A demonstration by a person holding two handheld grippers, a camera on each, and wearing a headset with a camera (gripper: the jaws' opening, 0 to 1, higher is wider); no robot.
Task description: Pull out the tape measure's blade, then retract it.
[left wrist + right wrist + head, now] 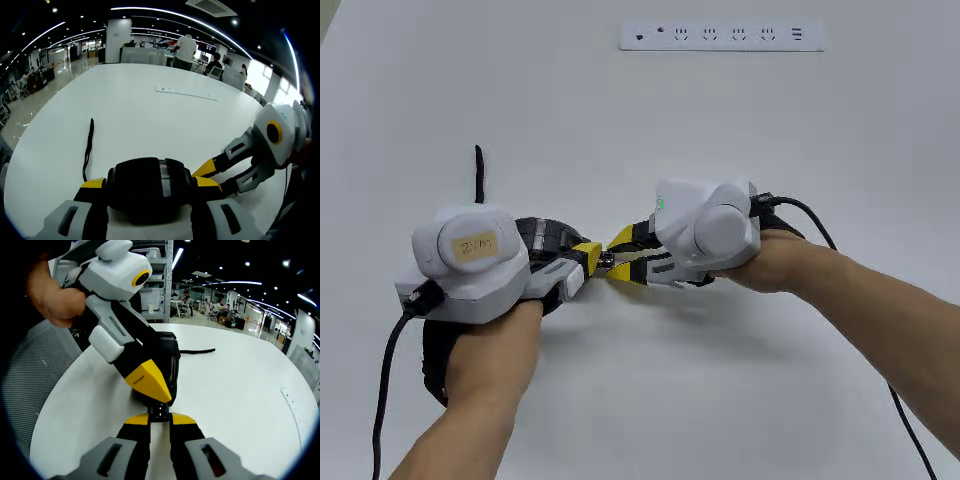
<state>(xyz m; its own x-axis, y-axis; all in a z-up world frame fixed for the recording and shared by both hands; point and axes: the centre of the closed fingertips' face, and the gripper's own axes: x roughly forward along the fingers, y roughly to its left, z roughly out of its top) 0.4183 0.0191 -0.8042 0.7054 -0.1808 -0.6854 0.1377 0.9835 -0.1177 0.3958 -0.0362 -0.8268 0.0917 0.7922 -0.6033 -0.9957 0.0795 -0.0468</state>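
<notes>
Big white round tabletop (650,400), power strip (722,37) lying near its far edge. Office desks (145,55) behind, dark ceiling (150,25), long light strips (165,13), shiny floor (35,100), bright window (260,75) on one side.

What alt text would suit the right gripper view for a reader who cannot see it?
The right gripper pinches the metal end hook of a black plastic tape measure between its yellow-tipped fingers. The white left gripper, at upper left, clamps its case on the white table; a black strap lies beyond.
</notes>
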